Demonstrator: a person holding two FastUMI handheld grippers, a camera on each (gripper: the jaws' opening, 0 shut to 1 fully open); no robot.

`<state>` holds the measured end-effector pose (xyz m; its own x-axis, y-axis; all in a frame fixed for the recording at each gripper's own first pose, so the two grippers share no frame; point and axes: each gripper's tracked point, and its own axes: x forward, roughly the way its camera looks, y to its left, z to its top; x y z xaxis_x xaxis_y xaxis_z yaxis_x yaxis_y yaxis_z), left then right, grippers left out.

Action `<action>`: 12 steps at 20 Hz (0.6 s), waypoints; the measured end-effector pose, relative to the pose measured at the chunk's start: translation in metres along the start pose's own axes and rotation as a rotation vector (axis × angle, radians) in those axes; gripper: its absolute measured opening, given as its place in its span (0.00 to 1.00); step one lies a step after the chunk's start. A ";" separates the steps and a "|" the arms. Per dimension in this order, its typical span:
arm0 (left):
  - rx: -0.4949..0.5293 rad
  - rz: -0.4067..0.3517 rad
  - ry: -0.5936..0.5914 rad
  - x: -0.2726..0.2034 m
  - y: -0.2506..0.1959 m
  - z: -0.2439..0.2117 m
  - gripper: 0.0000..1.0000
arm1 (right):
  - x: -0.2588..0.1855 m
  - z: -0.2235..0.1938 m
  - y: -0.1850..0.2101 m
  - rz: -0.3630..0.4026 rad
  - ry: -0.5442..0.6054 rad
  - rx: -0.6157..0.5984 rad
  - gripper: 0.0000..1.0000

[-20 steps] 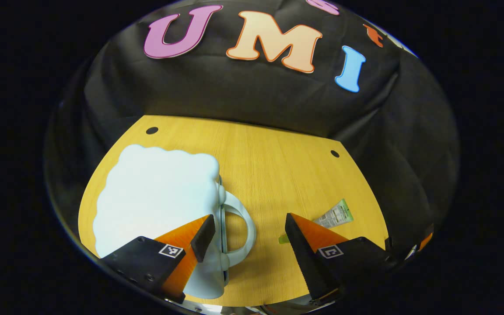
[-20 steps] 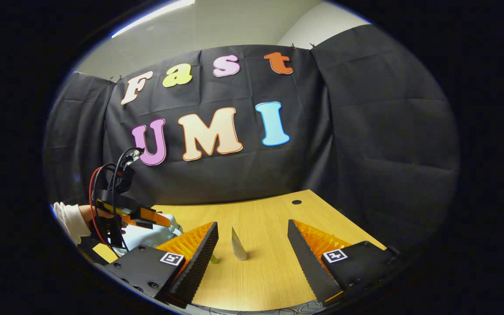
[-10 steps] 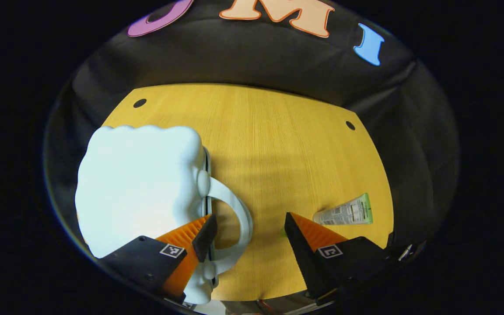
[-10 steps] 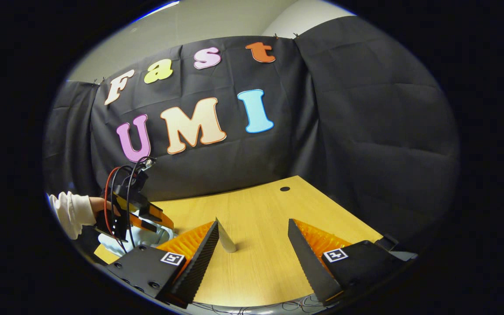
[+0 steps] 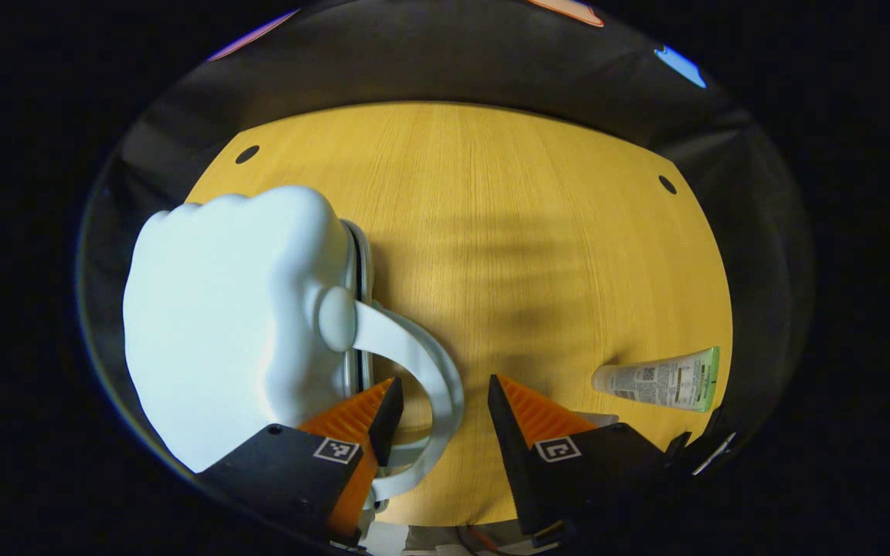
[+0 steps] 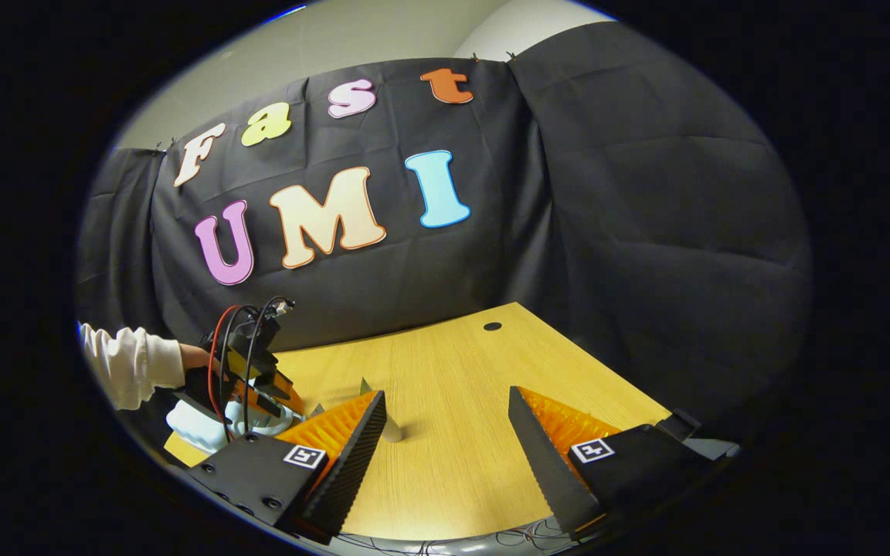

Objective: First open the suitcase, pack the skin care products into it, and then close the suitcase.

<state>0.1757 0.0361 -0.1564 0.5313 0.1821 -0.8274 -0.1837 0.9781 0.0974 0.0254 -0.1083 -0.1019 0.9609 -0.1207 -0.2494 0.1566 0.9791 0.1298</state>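
The pale blue cloud-shaped suitcase (image 5: 229,309) lies shut on the wooden table (image 5: 530,232), left of centre in the left gripper view. Its looped handle (image 5: 433,363) arches out to the right. My left gripper (image 5: 439,401) is open and straddles the handle's curve, one finger on each side. A white and green skin care tube (image 5: 657,380) lies at the far right of the table. In the right gripper view my right gripper (image 6: 445,398) hangs open over the table (image 6: 453,371) with nothing in it. The tube (image 6: 391,428) peeks out behind its left finger. Farther left are the left gripper (image 6: 287,395) and the suitcase (image 6: 190,425).
A hand in a white sleeve (image 6: 132,363) holds the left gripper, with red and black cables above it. The table has small round holes (image 5: 246,154) (image 5: 667,184) (image 6: 492,326) near its far corners. Black cloth walls close the table's far side and right side.
My left gripper has dropped closer to the suitcase handle and its fingers have narrowed around it. The right gripper view has swung, so the tube now sits behind the left finger.
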 end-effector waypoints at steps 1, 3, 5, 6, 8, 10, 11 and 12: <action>-0.004 0.011 0.007 0.003 0.002 -0.002 0.60 | 0.001 -0.003 -0.002 0.002 0.004 -0.002 0.99; -0.010 0.028 0.023 0.007 0.004 -0.006 0.55 | 0.004 -0.005 -0.003 0.008 0.011 -0.005 0.99; -0.011 0.040 0.032 0.011 0.007 -0.008 0.38 | 0.007 -0.005 -0.006 0.011 0.016 -0.003 0.99; -0.017 0.038 0.041 0.012 0.006 -0.010 0.34 | 0.008 -0.004 -0.008 0.013 0.012 -0.002 0.99; -0.022 0.034 0.056 0.014 0.005 -0.012 0.29 | 0.010 -0.004 -0.011 0.018 0.015 -0.001 0.99; -0.020 0.036 0.063 0.018 0.003 -0.013 0.25 | 0.012 -0.005 -0.017 0.021 0.017 -0.001 0.99; -0.019 0.035 0.065 0.019 0.001 -0.014 0.19 | 0.012 -0.007 -0.019 0.024 0.022 -0.001 0.99; -0.012 0.047 0.070 0.020 0.001 -0.015 0.15 | 0.011 -0.007 -0.021 0.028 0.027 -0.002 0.99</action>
<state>0.1735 0.0396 -0.1810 0.4625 0.2195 -0.8590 -0.2173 0.9674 0.1303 0.0313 -0.1286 -0.1142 0.9585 -0.0885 -0.2711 0.1289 0.9824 0.1351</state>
